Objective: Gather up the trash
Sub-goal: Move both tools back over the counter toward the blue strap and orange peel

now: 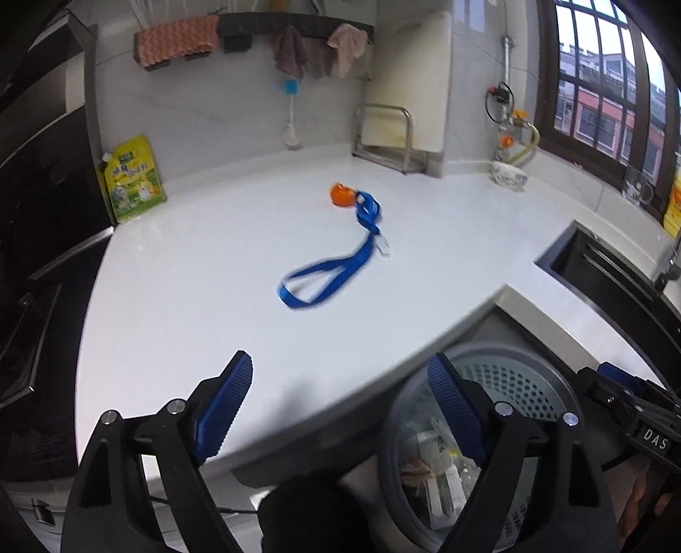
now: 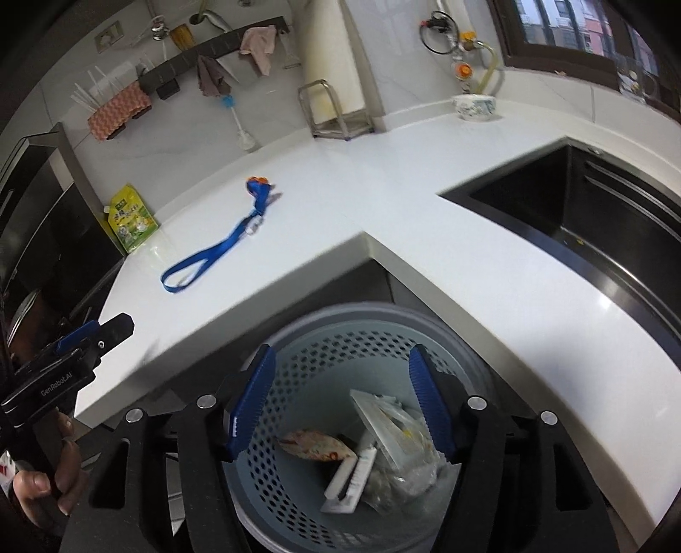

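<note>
A grey perforated trash basket (image 2: 447,336) stands on the floor below the counter corner, holding several wrappers (image 2: 396,429) and a white brush (image 2: 353,476). My right gripper (image 2: 340,400) hangs open directly over the basket, nothing between its fingers. My left gripper (image 1: 338,404) is open too, straddling the counter edge with its right finger over the basket (image 1: 523,374). On the white counter lies a blue lanyard (image 1: 336,266) with a small orange object (image 1: 341,195) at its far end; the lanyard (image 2: 213,255) also shows in the right wrist view. The left gripper body (image 2: 72,353) shows there, held by a hand (image 2: 47,489).
A yellow-green pouch (image 1: 134,178) leans at the counter's left back. A metal rack (image 1: 389,136) and a patterned bowl (image 1: 508,174) stand at the back. A black sink (image 2: 596,221) is sunk into the counter on the right. Cloths hang on a wall rail (image 1: 298,25).
</note>
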Demonstrator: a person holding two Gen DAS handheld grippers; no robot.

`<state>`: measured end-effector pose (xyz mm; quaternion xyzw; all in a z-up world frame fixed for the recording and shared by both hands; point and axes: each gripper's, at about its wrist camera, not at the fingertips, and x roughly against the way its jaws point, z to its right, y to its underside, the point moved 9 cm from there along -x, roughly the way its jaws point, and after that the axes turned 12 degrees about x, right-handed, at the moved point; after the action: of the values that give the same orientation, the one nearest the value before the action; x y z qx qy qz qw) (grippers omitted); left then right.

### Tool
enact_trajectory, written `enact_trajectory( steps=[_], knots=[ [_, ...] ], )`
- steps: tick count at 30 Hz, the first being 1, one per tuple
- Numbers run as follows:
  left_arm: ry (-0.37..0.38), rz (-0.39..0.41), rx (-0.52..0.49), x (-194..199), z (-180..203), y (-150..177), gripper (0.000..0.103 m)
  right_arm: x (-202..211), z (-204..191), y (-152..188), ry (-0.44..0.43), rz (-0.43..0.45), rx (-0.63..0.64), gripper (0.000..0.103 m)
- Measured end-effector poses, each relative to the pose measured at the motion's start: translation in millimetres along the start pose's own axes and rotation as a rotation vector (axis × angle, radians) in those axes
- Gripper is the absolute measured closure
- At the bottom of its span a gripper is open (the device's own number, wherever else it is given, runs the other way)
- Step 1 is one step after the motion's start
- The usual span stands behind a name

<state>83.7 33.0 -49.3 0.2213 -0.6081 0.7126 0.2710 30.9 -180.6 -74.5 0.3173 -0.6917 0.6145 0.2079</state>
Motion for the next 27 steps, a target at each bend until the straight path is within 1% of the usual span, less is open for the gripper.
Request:
enact_trajectory(
  steps=[3, 10, 14, 18, 21, 27],
  knots=[
    [-0.022, 0.019, 0.022, -3, -15, -16, 0.017, -12, -16, -20, -0.022, 0.008, 0.034, 0.036],
    [-0.077, 0.04, 0.071, -24, -50, -47, 0.017, -61, -53, -69, -0.049, -0.011, 0.124, 0.036],
    [-0.1, 0.061, 0.083, -36, -63, -67, 0.017, -100, -69, -99, -0.046, -0.026, 0.17, 0.036],
    [-0.119, 0.056, 0.091, -51, -74, -82, 0.017, -143, -80, -123, -0.038, -0.066, 0.183, 0.036],
    [-0.126, 0.054, 0.094, -62, -79, -92, 0.017, -172, -83, -135, -0.037, -0.102, 0.172, 0.036],
    [-0.119, 0.049, 0.113, -80, -82, -104, 0.017, -206, -82, -147, 0.003, -0.142, 0.169, 0.036]
  ],
)
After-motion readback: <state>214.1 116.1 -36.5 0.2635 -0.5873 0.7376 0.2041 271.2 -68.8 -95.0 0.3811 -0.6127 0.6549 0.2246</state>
